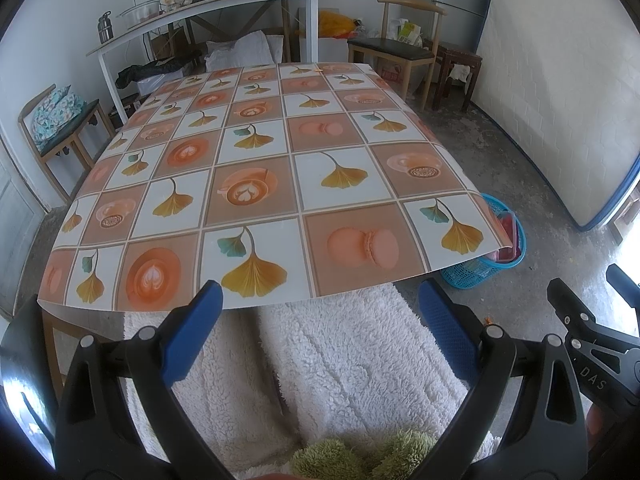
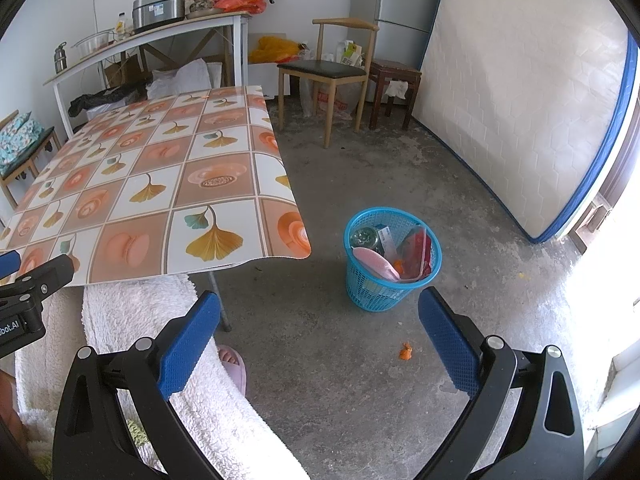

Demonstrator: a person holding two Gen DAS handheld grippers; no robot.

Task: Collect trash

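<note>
A blue mesh trash basket [image 2: 372,288] stands on the floor right of the table and holds several pieces of trash, among them red plastic [image 2: 416,252] and a pink item. It shows partly under the table corner in the left wrist view [image 1: 472,272]. A small orange scrap [image 2: 405,352] lies on the floor in front of the basket. Another tiny orange bit [image 1: 318,68] lies at the table's far edge. My left gripper [image 1: 320,316] is open and empty at the table's near edge. My right gripper [image 2: 320,320] is open and empty above the floor.
The table [image 1: 260,168] carries a patterned cloth. A white fluffy robe [image 1: 340,360] and a slippered foot [image 2: 232,360] are below. Chairs [image 2: 324,76], a stool [image 2: 394,80], a side table with kitchenware [image 2: 152,36] and a leaning mattress [image 2: 520,100] ring the room.
</note>
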